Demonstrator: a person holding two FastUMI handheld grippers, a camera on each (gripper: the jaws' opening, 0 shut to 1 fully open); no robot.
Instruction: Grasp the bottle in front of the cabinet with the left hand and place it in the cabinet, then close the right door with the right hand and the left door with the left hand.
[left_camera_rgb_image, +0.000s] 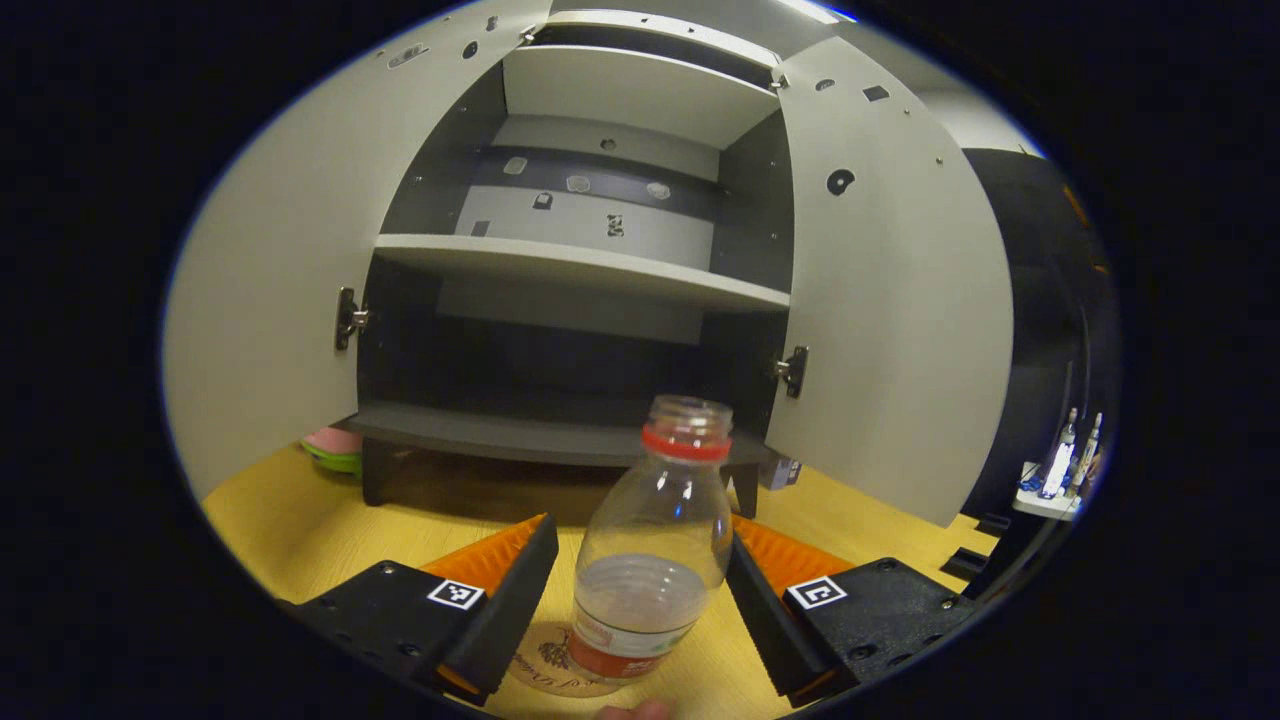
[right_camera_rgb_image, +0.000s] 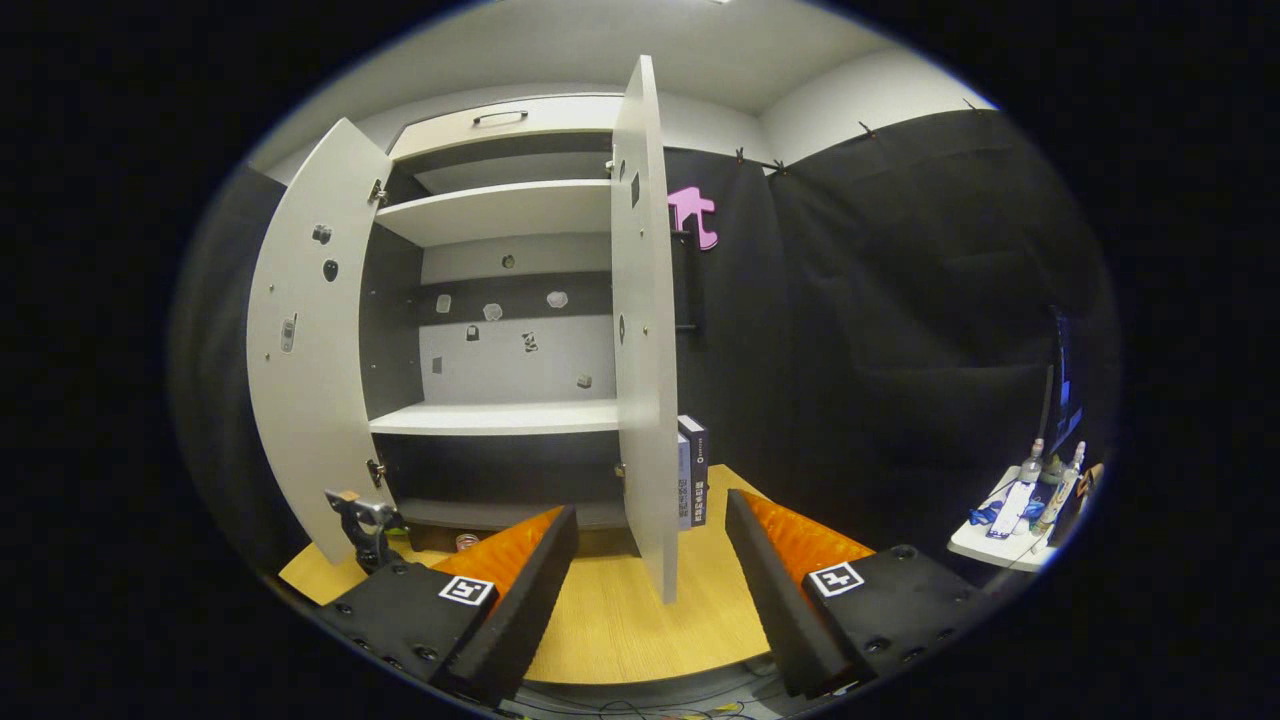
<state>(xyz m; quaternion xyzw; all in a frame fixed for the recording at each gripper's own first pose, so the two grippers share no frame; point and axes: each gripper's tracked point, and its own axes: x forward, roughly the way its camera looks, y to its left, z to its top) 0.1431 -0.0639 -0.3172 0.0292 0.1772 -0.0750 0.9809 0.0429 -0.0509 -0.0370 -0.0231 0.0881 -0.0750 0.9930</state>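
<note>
Left gripper jaws spread wide — right gripper likewise, held level.

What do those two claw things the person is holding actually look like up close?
Both look alike. The left gripper and the right gripper each have two wedge-shaped fingers with ribbed inner faces, mounted on chunky black blocks. Each block carries a small square black-and-white marker and a few screw heads.

Counter: yellow wood-grain top. Standing on it: open cabinet on short dark legs, clear bottle on a round coaster. Boxes upright beside the cabinet.
</note>
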